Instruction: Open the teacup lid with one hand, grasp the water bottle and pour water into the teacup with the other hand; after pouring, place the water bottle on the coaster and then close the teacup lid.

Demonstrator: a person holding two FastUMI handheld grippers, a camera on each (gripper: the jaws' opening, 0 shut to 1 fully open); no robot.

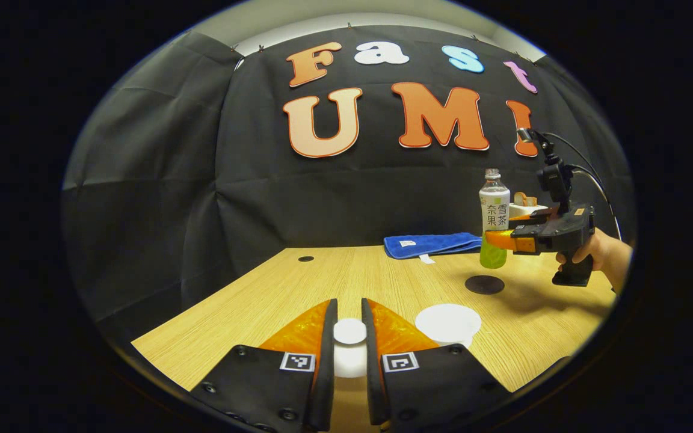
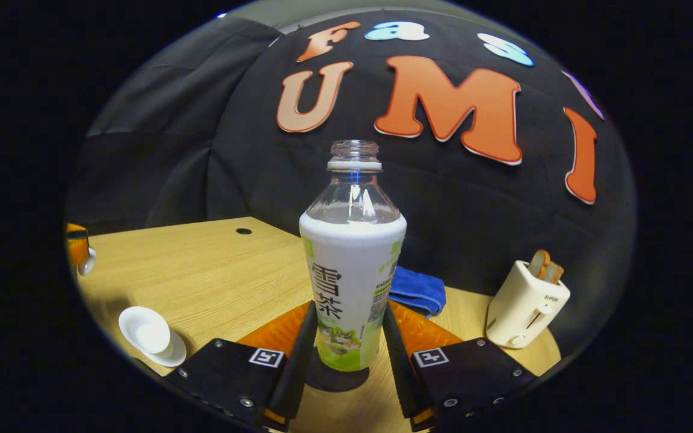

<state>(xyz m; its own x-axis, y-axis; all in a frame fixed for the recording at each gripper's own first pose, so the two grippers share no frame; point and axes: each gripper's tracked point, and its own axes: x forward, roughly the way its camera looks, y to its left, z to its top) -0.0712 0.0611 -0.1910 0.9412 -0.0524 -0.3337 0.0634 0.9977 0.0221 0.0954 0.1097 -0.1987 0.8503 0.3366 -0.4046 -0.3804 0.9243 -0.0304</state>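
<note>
Gripped between the left tool (image 1: pixel 349 337) is the teacup lid (image 1: pixel 349 332), while the right tool (image 2: pixel 348 337) clamps the water bottle (image 2: pixel 351 282).

In the right gripper view the water bottle (image 2: pixel 351 282) is positioned above the coaster (image 2: pixel 337 379); towel (image 2: pixel 417 291) behind it, toaster (image 2: pixel 526 304) to its right, teacup (image 2: pixel 149 334) at far left on the table (image 2: pixel 202 270).

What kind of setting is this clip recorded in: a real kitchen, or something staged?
Most likely a staged recording booth, not a kitchen: a black cloth wall hangs behind a bare wooden table, and household props sit on it, among them a toaster, a blue towel and a water bottle.
</note>
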